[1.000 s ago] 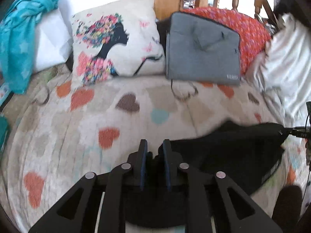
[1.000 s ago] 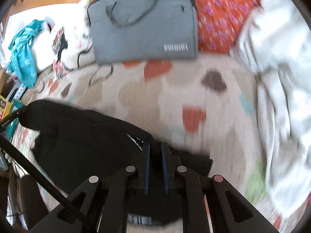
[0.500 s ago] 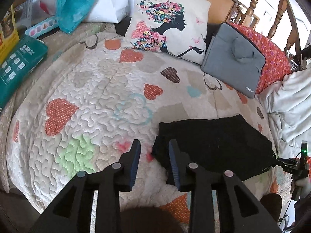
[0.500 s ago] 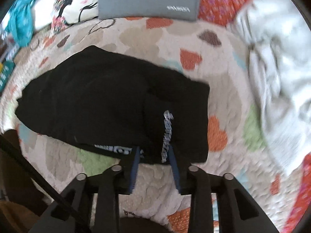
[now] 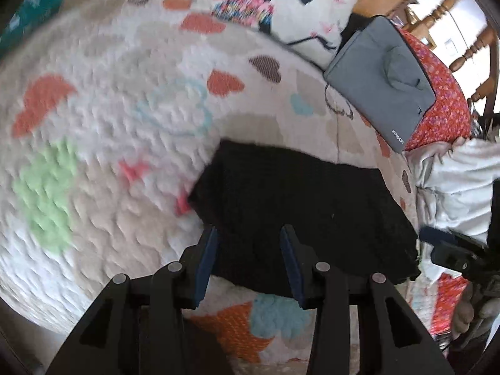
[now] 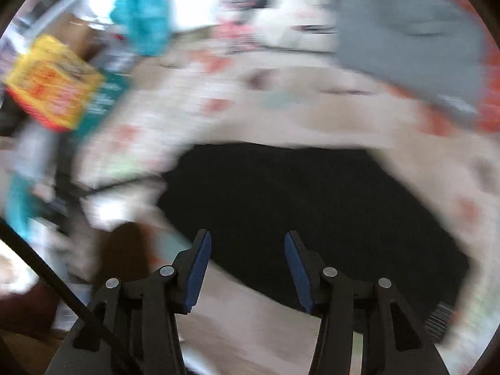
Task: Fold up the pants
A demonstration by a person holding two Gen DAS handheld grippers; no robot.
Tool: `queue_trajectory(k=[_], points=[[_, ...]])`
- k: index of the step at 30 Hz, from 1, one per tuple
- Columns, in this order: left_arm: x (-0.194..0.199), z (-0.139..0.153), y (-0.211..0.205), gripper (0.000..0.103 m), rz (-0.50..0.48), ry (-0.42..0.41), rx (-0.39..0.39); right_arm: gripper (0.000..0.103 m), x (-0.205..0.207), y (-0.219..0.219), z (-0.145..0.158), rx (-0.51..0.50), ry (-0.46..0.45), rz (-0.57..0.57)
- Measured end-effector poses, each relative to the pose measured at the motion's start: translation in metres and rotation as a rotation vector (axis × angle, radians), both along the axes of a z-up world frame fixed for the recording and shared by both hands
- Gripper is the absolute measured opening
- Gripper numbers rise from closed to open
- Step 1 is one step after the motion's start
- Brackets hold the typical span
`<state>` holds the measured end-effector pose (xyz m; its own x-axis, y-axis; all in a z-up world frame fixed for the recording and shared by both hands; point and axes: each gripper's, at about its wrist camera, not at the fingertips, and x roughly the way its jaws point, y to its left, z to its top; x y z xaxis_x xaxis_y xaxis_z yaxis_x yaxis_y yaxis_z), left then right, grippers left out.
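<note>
Nearest in the left wrist view, the left gripper (image 5: 248,234) has its two blue-padded fingers spread wide and grasping nothing; they hang over the near left edge of the black pants (image 5: 300,215). Whether the tips touch the cloth cannot be told. The pants lie folded into a compact dark slab on the heart-patterned quilt (image 5: 103,131), toward the near right of the bed. Just right of the pants, at the frame's edge, the right gripper (image 5: 450,250) shows only as a dark blurred shape.

Beyond the pants, farther right, a grey laptop bag (image 5: 384,78) leans against a red floral cushion (image 5: 450,106), and a rumpled white sheet (image 5: 453,184) bunches up at the right, near the pants' far right corner. At the far end of the quilt sits a white pillow printed with a flower-haired silhouette (image 5: 281,3), left of the bag. Wooden bed posts (image 5: 468,53) rise behind the cushion.

The right wrist view is heavily smeared by motion. There the right gripper (image 6: 247,243) is also released, fingers well apart and holding nothing, above the near edge of the pants (image 6: 306,206). Farther off, the grey bag (image 6: 409,40) is at the far right, a teal cloth (image 6: 140,9) at the far left, and a yellow box (image 6: 53,81) at the left beside the bed.
</note>
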<state>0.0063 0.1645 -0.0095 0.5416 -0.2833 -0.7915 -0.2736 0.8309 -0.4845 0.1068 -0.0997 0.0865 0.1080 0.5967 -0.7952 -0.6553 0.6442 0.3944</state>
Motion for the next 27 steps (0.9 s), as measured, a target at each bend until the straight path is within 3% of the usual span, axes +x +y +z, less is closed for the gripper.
queue_trajectory(k=[3,6,10,12,13,14,16,19,23,27], points=[[-0.004,-0.012,0.0,0.041,0.016,0.028,-0.041,0.053,0.016,0.067,-0.012,-0.025,0.038,0.094],[-0.007,-0.022,0.002,0.041,0.036,0.045,-0.063,0.053,0.044,0.124,-0.035,-0.052,0.154,0.132],[-0.011,-0.029,0.008,0.041,0.06,0.044,-0.098,0.053,0.062,0.181,-0.068,-0.186,0.211,0.147],[-0.01,-0.032,0.009,0.04,0.065,0.052,-0.104,0.053,0.063,0.193,-0.081,-0.262,0.201,0.135],[-0.009,-0.034,0.008,0.036,0.063,0.063,-0.097,0.048,0.063,0.197,-0.087,-0.303,0.186,0.127],[-0.007,-0.035,0.006,0.018,0.059,0.076,-0.083,0.025,0.061,0.199,-0.091,-0.341,0.155,0.115],[-0.004,-0.037,0.001,0.004,0.043,0.092,-0.083,0.007,0.059,0.195,-0.092,-0.367,0.115,0.09],[-0.005,-0.035,0.002,0.004,0.054,0.083,-0.095,0.001,0.055,0.182,-0.08,-0.322,0.085,0.062],[-0.006,-0.028,0.009,0.004,0.061,0.058,-0.096,0.001,0.055,0.176,-0.057,-0.27,0.03,0.036],[-0.007,-0.035,0.012,0.004,0.075,0.075,-0.119,0.008,0.052,0.198,-0.056,-0.287,0.098,0.093]])
